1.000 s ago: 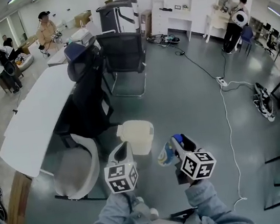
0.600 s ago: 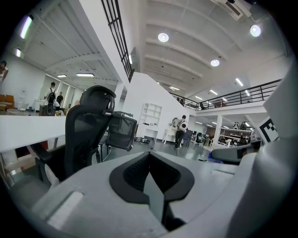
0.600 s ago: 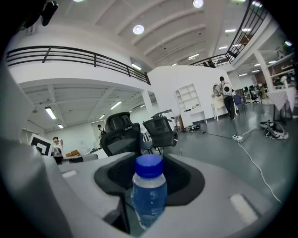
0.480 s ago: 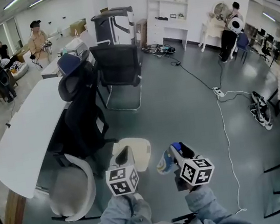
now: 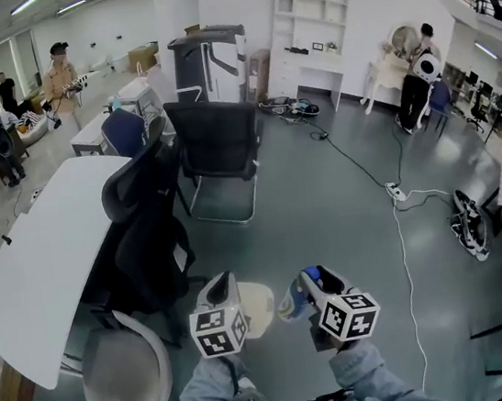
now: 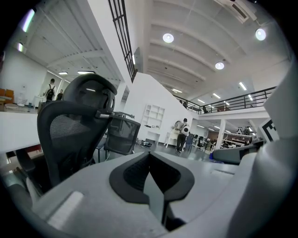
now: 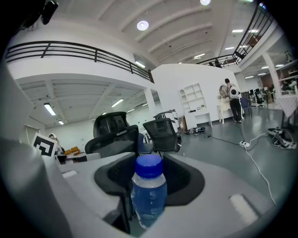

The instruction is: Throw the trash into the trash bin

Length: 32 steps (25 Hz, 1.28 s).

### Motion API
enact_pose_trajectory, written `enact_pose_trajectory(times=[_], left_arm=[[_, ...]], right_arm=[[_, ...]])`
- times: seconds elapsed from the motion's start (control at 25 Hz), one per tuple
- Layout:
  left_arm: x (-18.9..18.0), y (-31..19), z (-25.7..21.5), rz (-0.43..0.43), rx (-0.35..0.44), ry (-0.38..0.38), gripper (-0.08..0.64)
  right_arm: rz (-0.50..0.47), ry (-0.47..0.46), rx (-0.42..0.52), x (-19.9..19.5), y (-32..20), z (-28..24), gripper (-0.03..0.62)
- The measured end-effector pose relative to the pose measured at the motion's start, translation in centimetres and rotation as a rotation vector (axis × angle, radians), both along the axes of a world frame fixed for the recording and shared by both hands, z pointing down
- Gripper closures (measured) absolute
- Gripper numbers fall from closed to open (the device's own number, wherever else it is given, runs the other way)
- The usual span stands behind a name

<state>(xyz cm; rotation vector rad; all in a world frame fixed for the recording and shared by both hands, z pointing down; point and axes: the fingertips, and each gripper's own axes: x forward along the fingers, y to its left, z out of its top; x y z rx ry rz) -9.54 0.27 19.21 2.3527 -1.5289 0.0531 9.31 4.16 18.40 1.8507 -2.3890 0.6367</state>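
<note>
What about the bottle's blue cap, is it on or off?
On: the blue cap sits on top of the plastic bottle clamped in the right gripper.

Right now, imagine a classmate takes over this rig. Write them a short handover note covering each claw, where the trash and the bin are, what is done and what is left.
Left claw: shut, nothing in it.
Right claw: shut on the blue-capped bottle, cap pointing away from the hand.
Trash bin: cream, on the floor just ahead of the left claw, which partly hides it.
Done: the bottle is picked up.
Left: bring it over the bin, open the right claw and let it drop in.
</note>
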Motion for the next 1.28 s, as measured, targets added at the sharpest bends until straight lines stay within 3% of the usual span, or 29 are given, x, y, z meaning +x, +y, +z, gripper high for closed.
enact_pose_trajectory(times=[0.24,0.52,0.8,1.04,1.28], left_arm=[[-1.6,-5.1,1.7,-0.028,-0.026,0.011,0.55],[-0.7,-8.1,3.7,-0.052,-0.071,-0.026,0.55],[-0.2,-9.3,4.6,-0.109,-0.105,-0.046,0.551],[0.9,-9.9,9.5,-0.141,-0.19,-0.064,0.551],[1.9,-9.4,17.9,-0.15,-0.295,-0.087,0.551]], right_arm=[[0.003,0.032,0.018,-0.4,-4.7,0.2,0.403],[0.04,-0.016,-0.015,2.8,-9.1,1.6,0.403],[-0.023,-0.003,-0.03,4.2,-13.1,2.5,0.405],[-0.034,0.001,-0.093,6.4,-14.8,6.5,0.405],[-0.046,-0.015,-0.192,7.7,-14.8,15.0,0.405]])
